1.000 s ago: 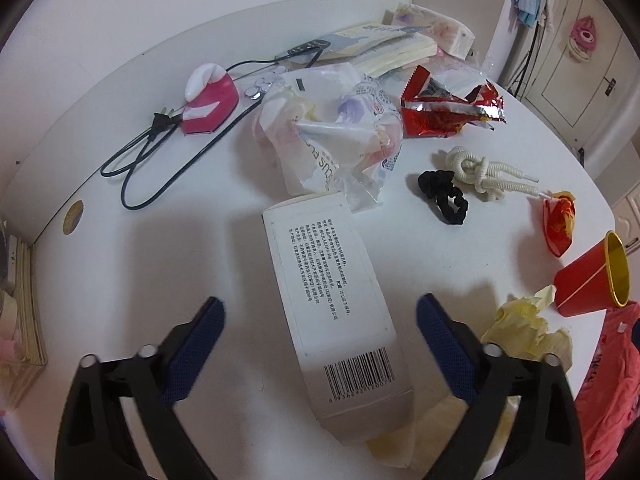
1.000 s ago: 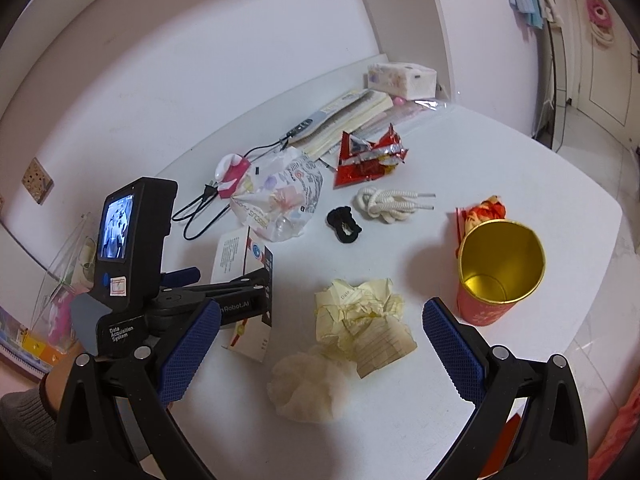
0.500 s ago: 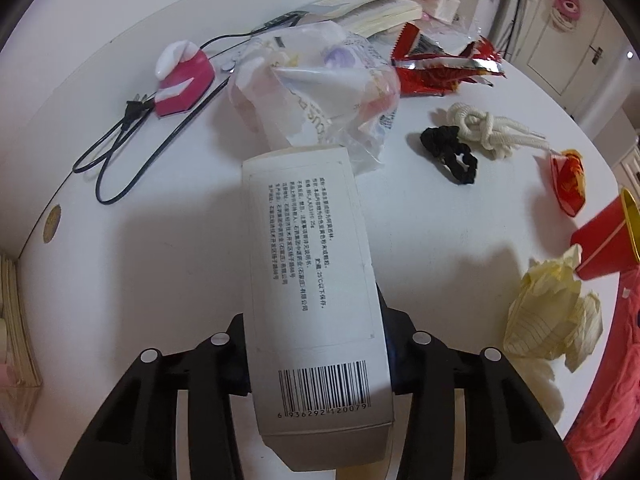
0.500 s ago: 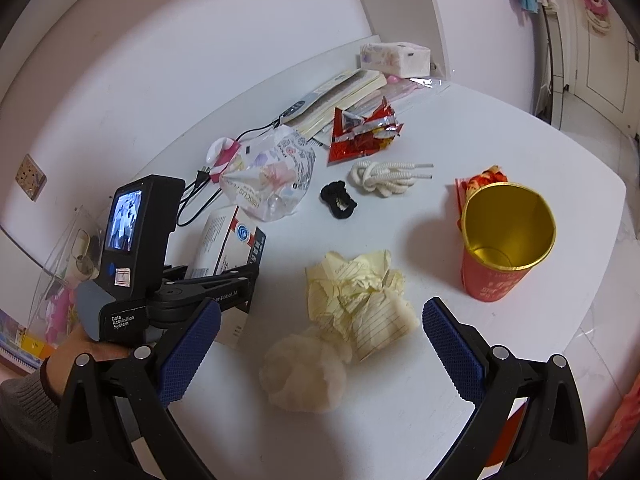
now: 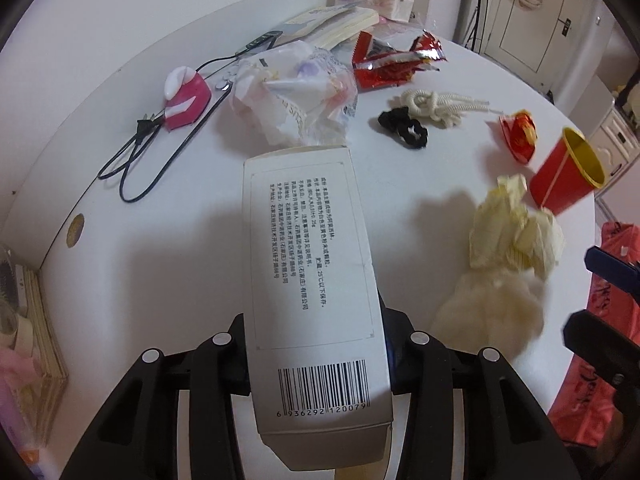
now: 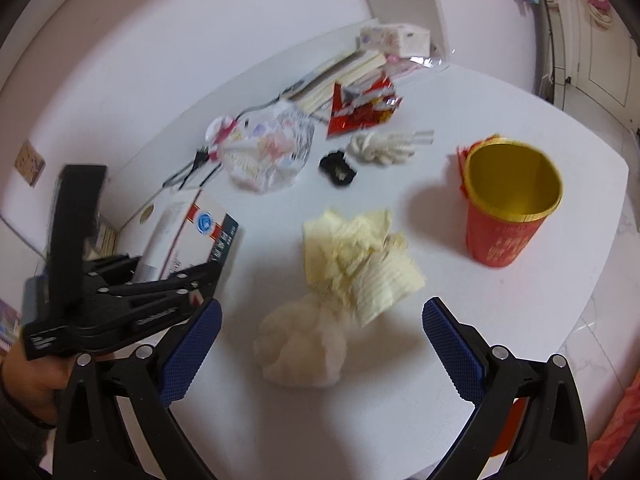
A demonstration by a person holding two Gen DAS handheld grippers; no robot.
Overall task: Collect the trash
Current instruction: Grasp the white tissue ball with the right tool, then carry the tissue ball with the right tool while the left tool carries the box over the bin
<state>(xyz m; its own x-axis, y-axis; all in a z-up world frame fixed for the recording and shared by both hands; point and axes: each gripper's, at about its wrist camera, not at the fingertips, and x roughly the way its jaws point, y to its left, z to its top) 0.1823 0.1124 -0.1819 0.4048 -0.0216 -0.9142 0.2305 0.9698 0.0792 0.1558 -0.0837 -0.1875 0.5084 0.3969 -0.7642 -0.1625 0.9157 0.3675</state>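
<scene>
Left claw (image 5: 318, 356) has just been clamped onto the box (image 5: 312, 280), so one piece is bagged-ready, while right claw (image 6: 320, 344) is kept spread over the paper wad (image 6: 356, 252).

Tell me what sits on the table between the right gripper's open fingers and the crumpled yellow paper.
In the right wrist view, a whitish tissue wad lies between the right gripper and the crumpled yellow paper, touching the paper's near edge.

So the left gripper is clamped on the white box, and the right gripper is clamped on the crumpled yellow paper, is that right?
Not quite. The left gripper is clamped on the white box, but the right gripper is open: in the right wrist view its jaws stand wide on either side of the crumpled yellow paper, not touching it.
</scene>
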